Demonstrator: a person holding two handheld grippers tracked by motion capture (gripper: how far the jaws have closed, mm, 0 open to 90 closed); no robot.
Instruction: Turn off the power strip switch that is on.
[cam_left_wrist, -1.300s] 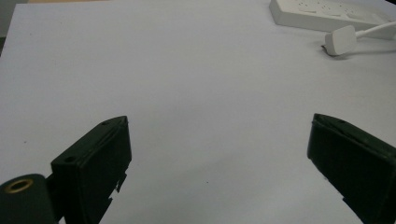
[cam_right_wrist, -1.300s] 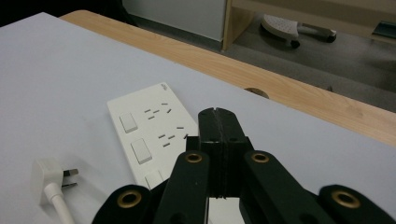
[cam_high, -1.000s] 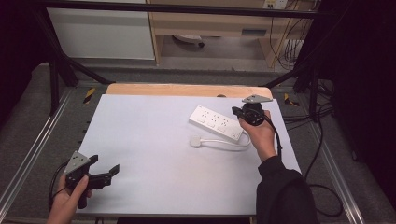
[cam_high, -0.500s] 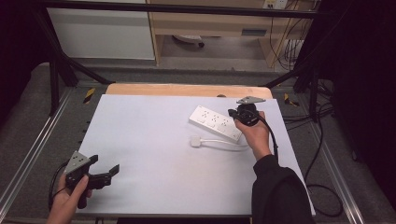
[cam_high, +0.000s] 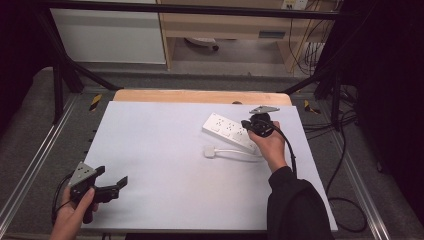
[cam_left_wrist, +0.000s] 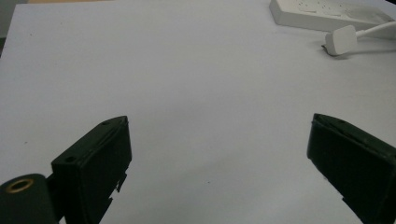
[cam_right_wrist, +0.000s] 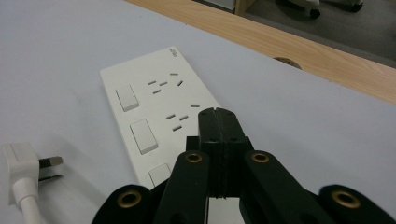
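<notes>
Since a second ago: right gripper (cam_high: 248, 123) shifted a little toward the far edge of the white worktop (cam_high: 160, 145), over the power strip (cam_high: 230, 131). Left gripper (cam_high: 111, 184) unchanged, held low at the near left corner, jaws spread wide, holding nothing, probably parked in wait. Right gripper's jaws pressed fully together with nothing between them, hovering just above the strip's switches (cam_right_wrist: 144, 136), likely poised to press one. Power strip lying flat toward the far right, long axis slanting from far-left to near-right, sockets facing up. Unplugged white plug (cam_high: 209, 151) just beside its near side, prongs pointing left.
</notes>
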